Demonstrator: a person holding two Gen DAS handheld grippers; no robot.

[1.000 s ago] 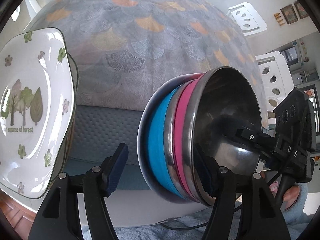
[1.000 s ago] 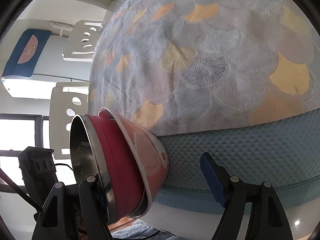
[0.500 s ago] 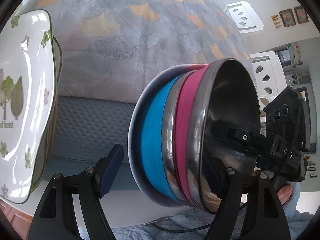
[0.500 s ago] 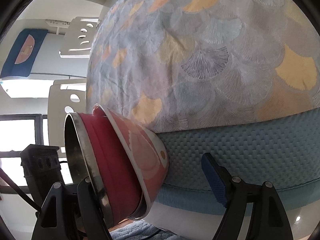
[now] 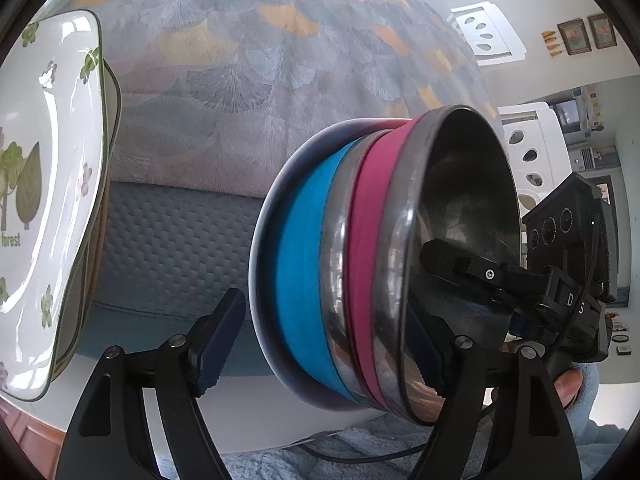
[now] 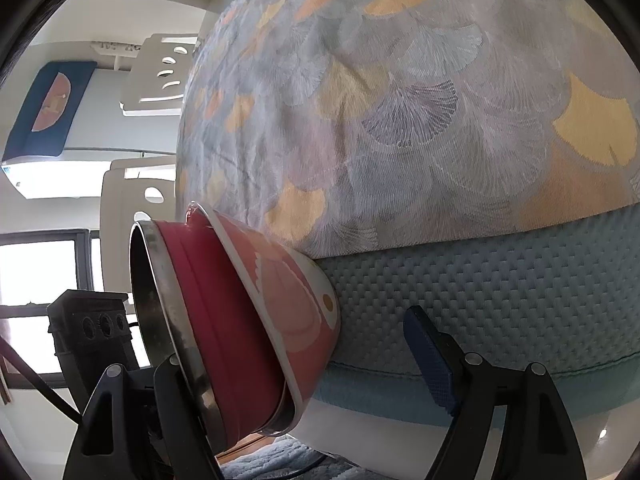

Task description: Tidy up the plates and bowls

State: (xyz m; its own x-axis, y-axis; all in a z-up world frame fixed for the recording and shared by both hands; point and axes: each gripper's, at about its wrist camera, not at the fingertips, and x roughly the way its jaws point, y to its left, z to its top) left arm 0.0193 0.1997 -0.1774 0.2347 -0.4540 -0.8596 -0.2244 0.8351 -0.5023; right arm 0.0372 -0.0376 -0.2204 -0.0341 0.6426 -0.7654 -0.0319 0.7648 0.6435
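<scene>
Straddling a nested stack of bowls, my left gripper [image 5: 324, 344] has its jaws spread wide: one blue pad stands just clear of the outer rim, the other sits inside the steel bowl [image 5: 452, 248]. The stack lies tipped on its side, steel bowl nested in a pink band, then a blue bowl [image 5: 304, 280], then a grey outer rim. My right gripper [image 6: 304, 364] is also spread wide, its left finger reaching inside the steel rim while its right pad [image 6: 428, 360] hangs free in the air, well apart from the bowls. From that side the outermost bowl is a pink patterned bowl [image 6: 292, 304]. Beyond the stack lies a teal quilted mat [image 5: 172, 248]. Left of it stands a white plate [image 5: 44, 184] printed with trees. Farther back spreads a ginkgo-leaf tablecloth [image 6: 420, 100], with white chairs [image 5: 486, 32] behind.
</scene>
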